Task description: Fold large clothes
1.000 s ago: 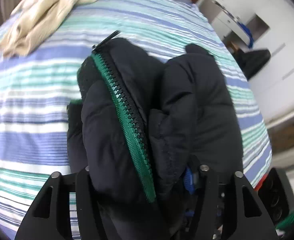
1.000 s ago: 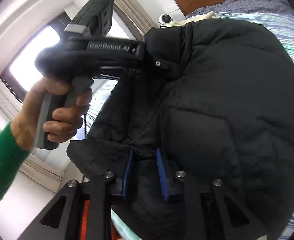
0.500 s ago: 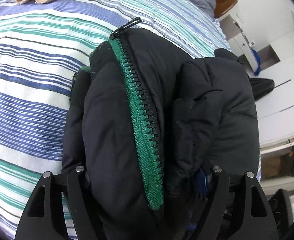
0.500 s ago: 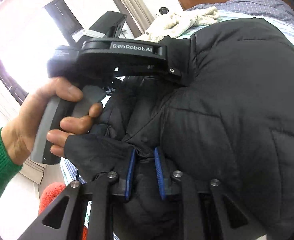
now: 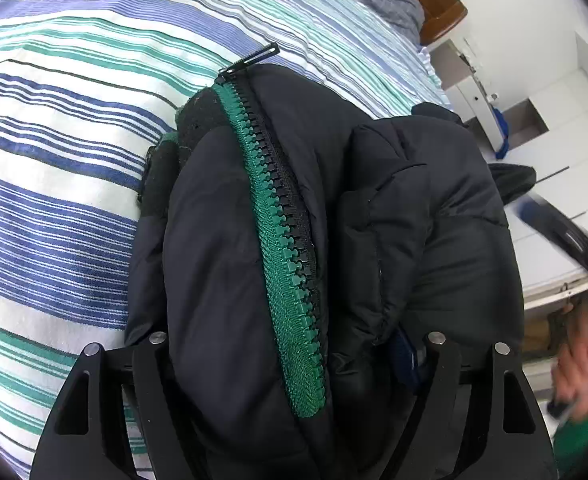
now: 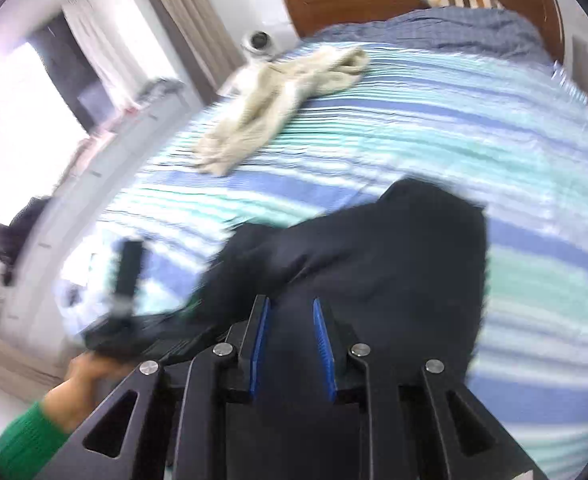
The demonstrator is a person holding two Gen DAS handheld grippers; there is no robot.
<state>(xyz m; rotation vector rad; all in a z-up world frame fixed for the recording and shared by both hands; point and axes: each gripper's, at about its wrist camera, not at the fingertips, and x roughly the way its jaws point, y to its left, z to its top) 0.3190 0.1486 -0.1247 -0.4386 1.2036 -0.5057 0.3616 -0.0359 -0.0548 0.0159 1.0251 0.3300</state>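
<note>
- Black puffer jacket [image 5: 414, 220], bunched into a thick bundle on the striped bedspread [image 5: 54, 160], near the foot edge of the bed; green zipper [image 5: 282, 240] running up the middle of the bundle, zipper pull [image 5: 254, 58] sticking out at the far end.
- Left gripper [image 5: 294, 340]: fingers spread wide, having just been opening, with the bulk of the jacket lying between them; pads apparently slack against the fabric, not pinching.
- Right gripper [image 6: 292, 312]: blue pads a narrow gap apart, having just eased open, nothing caught between them; tips above the near end of the jacket [image 6: 374, 248], view blurred.
- Cream garment [image 6: 278, 92]: well apart, toward the headboard, no part of this step.
- Step in hand, as judged: setting the folded bundle down and letting go.
- To do it well: draw the left fingers straight back along their own line, low and slow, so as not to drag the top layer off the fold.
- Expect springy filling and a slick shell; likely to puff open once freed, so press flat on the upper layer right after release.
- Keep the zipper line straight as a guide for the fold edge; tuck in the loose flap on the right side of the bundle.
- Avoid snagging a pad on the zipper teeth or the pull.
- Keep the bundle clear of the bed edge to prevent sliding off.
</note>
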